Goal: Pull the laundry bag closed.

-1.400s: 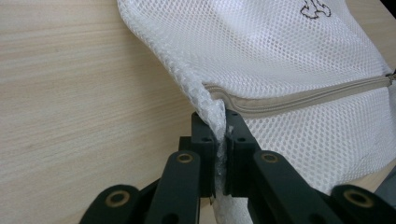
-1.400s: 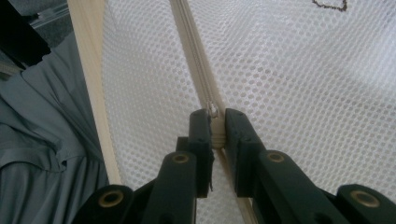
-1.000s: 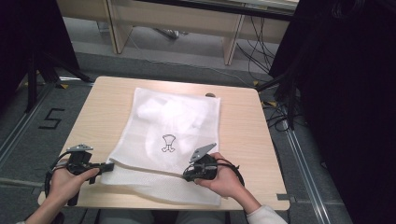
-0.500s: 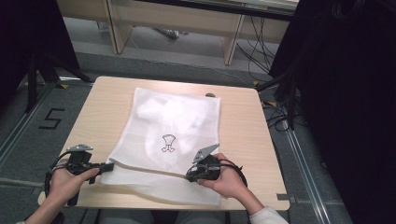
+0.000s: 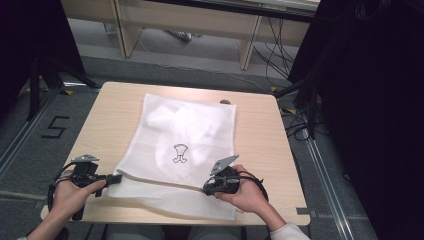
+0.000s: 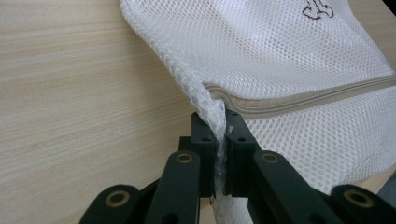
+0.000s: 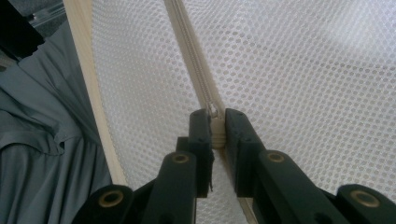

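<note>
The left gripper (image 6: pixel 219 140) is pinching the white mesh laundry bag's (image 5: pixel 190 135) corner; the right gripper (image 7: pixel 215 128) is clamping its beige zipper pull (image 7: pixel 216 129), with zipping apparently just beginning.

One mesh bag (image 5: pixel 185 145), one table (image 5: pixel 260 135), two hand-held grippers.

White mesh bag (image 5: pixel 185 145), honeycomb-hole weave, small black outline emblem (image 5: pixel 179 153) near middle. Beige zipper (image 7: pixel 196 74) running across white mesh; zipper pull (image 7: pixel 217 133) beige too. Pale wood-grain table (image 5: pixel 260 135), light tan with fine streaks. Black left gripper (image 6: pixel 220 140), brass-coloured rivets; black right gripper (image 7: pixel 216 135), same brass rivets, grey plate on top. Grey floor (image 5: pixel 30 135) with black "5" marking (image 5: pixel 55 127). Grey fabric (image 7: pixel 42 154) beyond table edge. White sleeve (image 5: pixel 287 232) at right wrist.
</note>
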The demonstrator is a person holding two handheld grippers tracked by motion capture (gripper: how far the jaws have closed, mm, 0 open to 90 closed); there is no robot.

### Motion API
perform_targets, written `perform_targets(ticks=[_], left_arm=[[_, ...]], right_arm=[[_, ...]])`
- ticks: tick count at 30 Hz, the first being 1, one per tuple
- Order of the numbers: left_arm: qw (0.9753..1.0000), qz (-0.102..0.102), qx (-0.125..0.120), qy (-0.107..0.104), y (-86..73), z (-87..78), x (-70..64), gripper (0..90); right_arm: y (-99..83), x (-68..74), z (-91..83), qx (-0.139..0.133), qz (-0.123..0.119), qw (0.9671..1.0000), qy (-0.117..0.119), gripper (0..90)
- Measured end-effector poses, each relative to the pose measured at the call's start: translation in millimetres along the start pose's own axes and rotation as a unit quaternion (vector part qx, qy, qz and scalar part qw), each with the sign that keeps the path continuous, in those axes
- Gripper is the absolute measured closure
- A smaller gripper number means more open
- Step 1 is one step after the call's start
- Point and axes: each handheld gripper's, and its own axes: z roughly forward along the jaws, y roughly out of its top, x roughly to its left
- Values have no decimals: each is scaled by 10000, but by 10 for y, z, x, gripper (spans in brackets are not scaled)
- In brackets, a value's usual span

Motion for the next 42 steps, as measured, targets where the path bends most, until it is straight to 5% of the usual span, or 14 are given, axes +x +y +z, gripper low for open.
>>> perform_targets(ticks=[42], left_arm=[[10000,-11,7,3,2,-4,8,838]], right_arm=[[-122,-49,-120,12,115,9999,7,823]])
